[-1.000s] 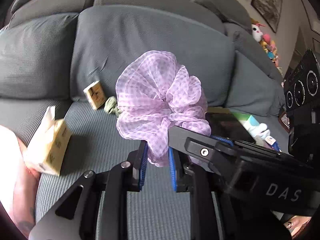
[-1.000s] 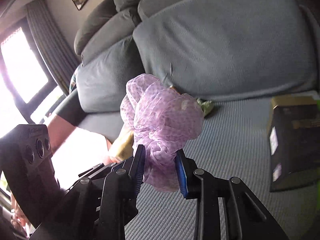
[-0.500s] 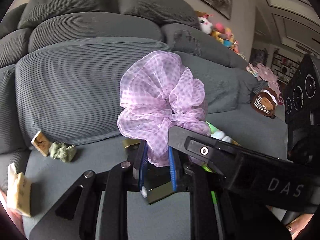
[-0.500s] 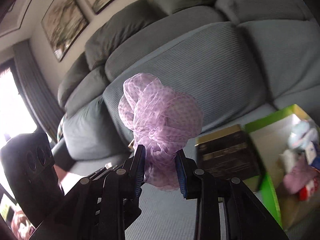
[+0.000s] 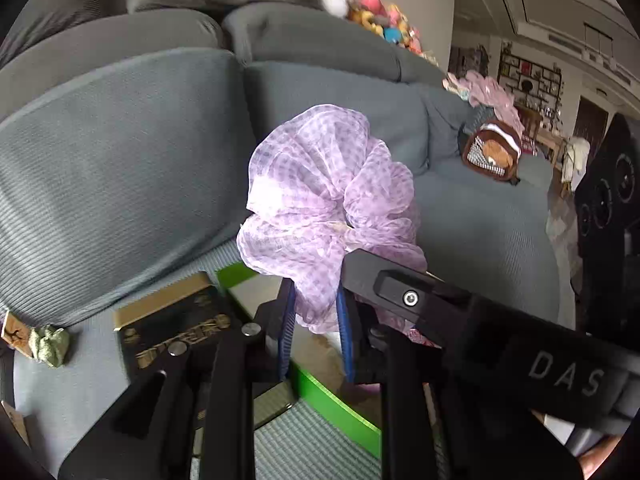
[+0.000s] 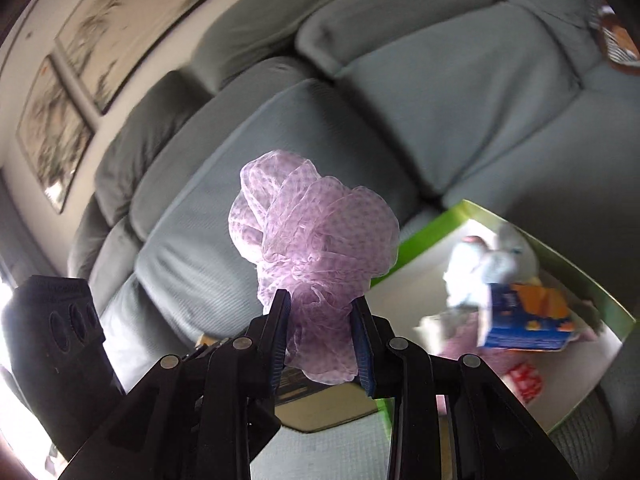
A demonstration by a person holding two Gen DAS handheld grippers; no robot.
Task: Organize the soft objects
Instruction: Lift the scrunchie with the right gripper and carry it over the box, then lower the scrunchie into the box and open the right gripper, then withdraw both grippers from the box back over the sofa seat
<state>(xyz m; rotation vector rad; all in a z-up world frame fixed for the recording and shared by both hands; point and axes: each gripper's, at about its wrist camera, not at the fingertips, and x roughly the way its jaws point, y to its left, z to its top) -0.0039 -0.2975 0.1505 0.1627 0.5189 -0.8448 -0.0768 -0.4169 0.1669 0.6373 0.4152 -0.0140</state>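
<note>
A sheer lilac checked scrunchie (image 5: 328,200) is held up in the air over the grey sofa seat by both grippers at once. My left gripper (image 5: 316,332) is shut on its lower fold, blue pads pressing the fabric. The right gripper's black body (image 5: 460,316) crosses in from the right beside it. In the right wrist view the same scrunchie (image 6: 316,248) is pinched between the pads of my right gripper (image 6: 322,344). Just below and beyond lies an open green box (image 6: 432,228) with soft toys (image 6: 492,268) and a blue carton (image 6: 524,320) inside.
The green box's rim (image 5: 336,404) lies under the left gripper, with a black and gold box (image 5: 172,332) to its left. A crumpled green scrap (image 5: 50,344) sits by the backrest. A brown plush (image 5: 492,154) rests further right, and several plush toys (image 5: 372,12) line the sofa top.
Both grippers have swung to the right along the sofa with the scrunchie still gripped. The yellow cartons slid out of view and the green box came in beneath.
</note>
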